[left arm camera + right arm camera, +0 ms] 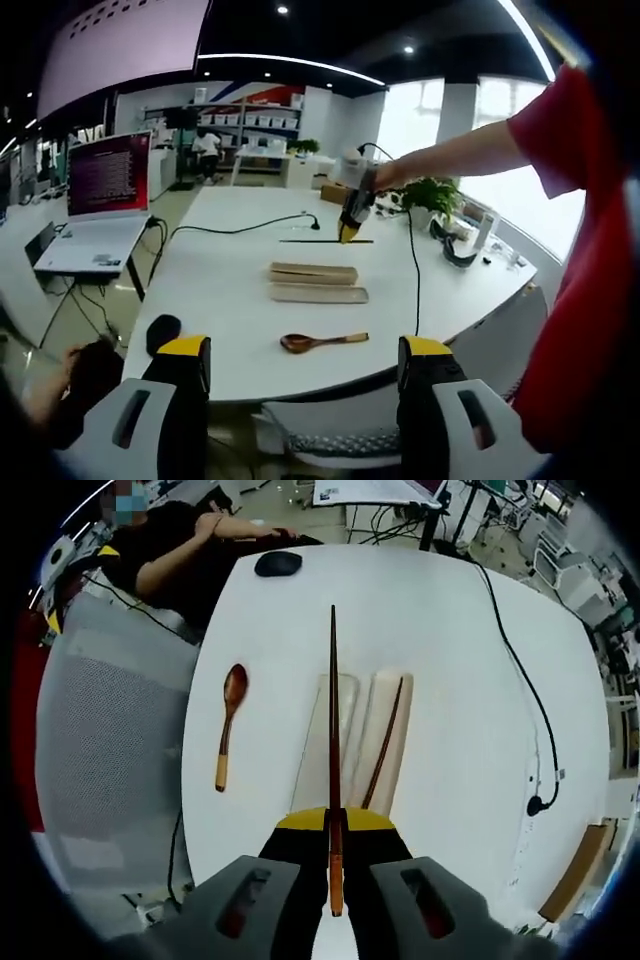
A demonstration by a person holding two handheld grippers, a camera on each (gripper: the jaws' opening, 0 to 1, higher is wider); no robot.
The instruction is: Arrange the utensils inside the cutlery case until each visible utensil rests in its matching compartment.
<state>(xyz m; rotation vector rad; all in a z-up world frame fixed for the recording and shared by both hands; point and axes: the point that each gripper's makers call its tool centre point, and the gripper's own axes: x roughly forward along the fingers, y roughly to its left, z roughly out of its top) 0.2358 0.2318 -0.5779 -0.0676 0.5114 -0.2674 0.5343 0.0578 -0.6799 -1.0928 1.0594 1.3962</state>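
On the white table (pixel 450 710) lies an open, pale wooden cutlery case (pixel 352 742) with two long compartments, seen side-on as the case (pixel 317 283) in the left gripper view. One dark chopstick (pixel 384 742) rests in its right compartment. My right gripper (pixel 335 825) is shut on a second dark chopstick (pixel 333 730), held above the case and pointing away from me. A wooden spoon (pixel 228 725) lies on the table left of the case, also seen as the spoon (pixel 322 341). My left gripper (pixel 305 365) is open and empty, held back from the table edge. The right gripper (pixel 352 215) hovers beyond the case with the chopstick (pixel 325 241).
A black cable (pixel 520 680) runs across the table's right side. A black mouse (pixel 278 563) lies at the far edge near a seated person (pixel 190 540). A laptop (pixel 100 190) stands on a side table. A grey mesh chair (pixel 100 730) is at the left.
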